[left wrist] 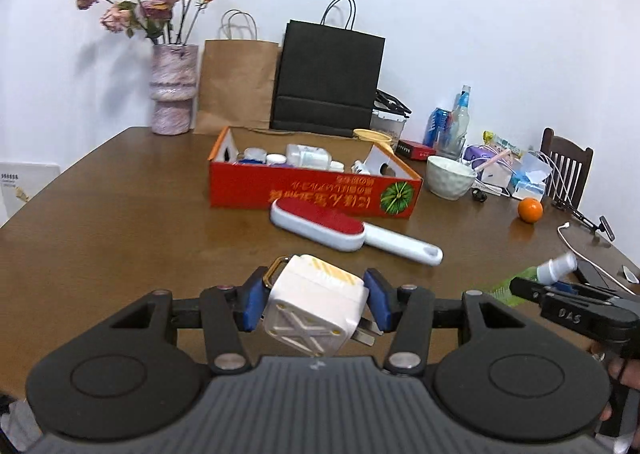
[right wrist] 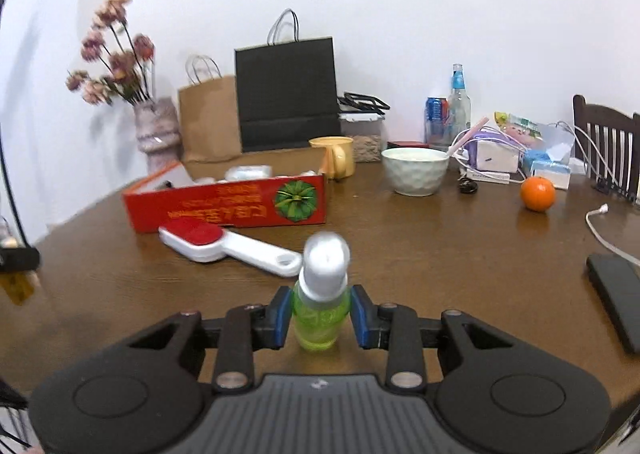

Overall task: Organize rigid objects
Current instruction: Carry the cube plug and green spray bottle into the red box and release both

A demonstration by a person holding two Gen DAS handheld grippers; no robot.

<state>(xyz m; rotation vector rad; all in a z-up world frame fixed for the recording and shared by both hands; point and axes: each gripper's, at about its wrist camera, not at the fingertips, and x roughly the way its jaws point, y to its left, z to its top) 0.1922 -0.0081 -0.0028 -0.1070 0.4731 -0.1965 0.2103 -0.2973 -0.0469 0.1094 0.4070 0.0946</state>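
Note:
My left gripper (left wrist: 316, 300) is shut on a white cube-shaped plug adapter (left wrist: 314, 310) with metal prongs, held above the brown table. My right gripper (right wrist: 320, 314) is shut on a small green spray bottle (right wrist: 320, 310) with a white cap; it also shows at the right of the left wrist view (left wrist: 556, 268). An open red cardboard box (left wrist: 312, 189) holding several white items stands mid-table, also in the right wrist view (right wrist: 224, 209). A white lint brush with a red pad (left wrist: 344, 232) lies in front of the box, also seen in the right wrist view (right wrist: 224, 244).
A vase of flowers (left wrist: 173, 89), a brown paper bag (left wrist: 236, 81) and a black paper bag (left wrist: 328, 77) stand at the back. A white bowl (right wrist: 414, 169), yellow mug (right wrist: 334, 155), orange (right wrist: 537, 193), bottles, cables and a black phone (right wrist: 616, 298) lie to the right.

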